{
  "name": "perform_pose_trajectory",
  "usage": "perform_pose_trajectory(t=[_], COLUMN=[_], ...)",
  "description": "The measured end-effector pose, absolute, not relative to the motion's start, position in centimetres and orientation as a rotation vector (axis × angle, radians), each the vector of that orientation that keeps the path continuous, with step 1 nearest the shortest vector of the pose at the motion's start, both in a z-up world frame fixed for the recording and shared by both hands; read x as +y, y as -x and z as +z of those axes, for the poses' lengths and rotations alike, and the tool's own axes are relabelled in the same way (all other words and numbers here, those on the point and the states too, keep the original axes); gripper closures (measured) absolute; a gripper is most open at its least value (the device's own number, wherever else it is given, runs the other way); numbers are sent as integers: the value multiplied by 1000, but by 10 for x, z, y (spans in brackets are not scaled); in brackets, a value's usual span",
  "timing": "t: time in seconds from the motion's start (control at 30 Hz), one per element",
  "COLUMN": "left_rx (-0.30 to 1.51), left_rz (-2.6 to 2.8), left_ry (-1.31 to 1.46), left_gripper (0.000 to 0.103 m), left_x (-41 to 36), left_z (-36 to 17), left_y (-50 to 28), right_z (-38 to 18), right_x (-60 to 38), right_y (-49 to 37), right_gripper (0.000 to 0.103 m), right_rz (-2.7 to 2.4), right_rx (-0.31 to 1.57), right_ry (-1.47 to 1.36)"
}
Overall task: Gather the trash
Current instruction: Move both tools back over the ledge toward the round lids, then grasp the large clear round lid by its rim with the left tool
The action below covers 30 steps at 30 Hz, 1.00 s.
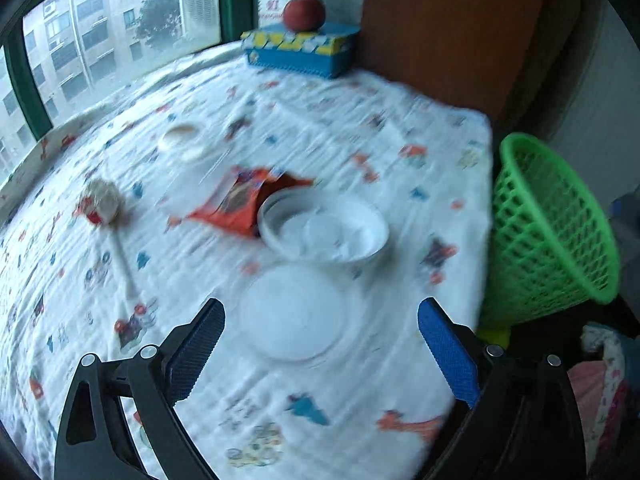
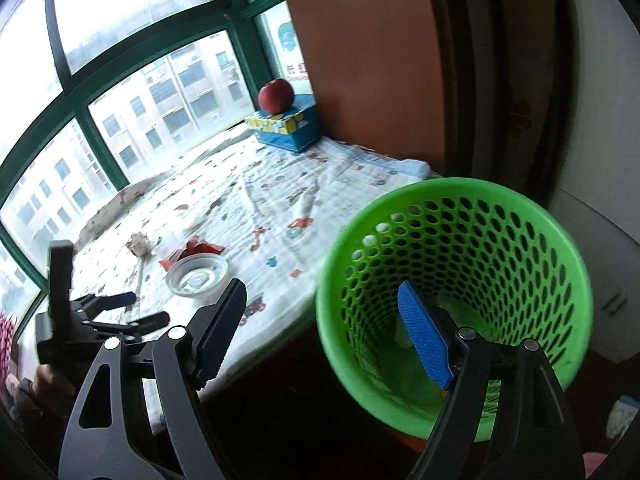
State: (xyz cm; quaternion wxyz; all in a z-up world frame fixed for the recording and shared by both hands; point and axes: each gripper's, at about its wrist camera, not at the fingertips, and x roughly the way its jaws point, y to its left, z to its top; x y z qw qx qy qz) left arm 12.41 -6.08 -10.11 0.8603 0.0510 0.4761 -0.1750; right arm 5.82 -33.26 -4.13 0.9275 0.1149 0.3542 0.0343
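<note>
black hand-held gripper (image 1: 320,340), blue ribbed pads (image 1: 448,356)

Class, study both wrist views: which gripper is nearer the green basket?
Right. The right gripper straddles the near rim of the green basket, one finger inside. The left gripper is open over the table by the white lid.

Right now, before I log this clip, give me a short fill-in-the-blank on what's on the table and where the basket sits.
1. The apple rests on a ____ box.
2. The orange wrapper lies partly under the white ____.
3. The basket is ____ in colour.
4. The left gripper has its fingers ____ above a white lid.

Missing words: blue; bowl; green; open
</note>
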Motion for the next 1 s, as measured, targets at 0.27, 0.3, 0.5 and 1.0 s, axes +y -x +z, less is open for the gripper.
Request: perform_pose_trajectory(t=[0.27, 0.3, 0.5, 1.0], left_rx=[1056, 1061, 1061, 1063], left_rz=[-364, -359, -371, -382], left_ry=[-99, -100, -109, -82], left_gripper=[9, 9, 9, 13], left_x=[-53, -52, -55, -52], left_z=[-127, -130, -135, -144], left_y=[-135, -137, -141, -145], right_z=[-50, -51, -56, -65], right_x=[-315, -314, -306, -289], right_y=[-65, -66, -73, -84], right_gripper=[25, 25, 25, 25], right_rz=[102, 104, 118, 155], right_rx=[757, 758, 776, 803], right_ry=[-214, -215, -216, -199])
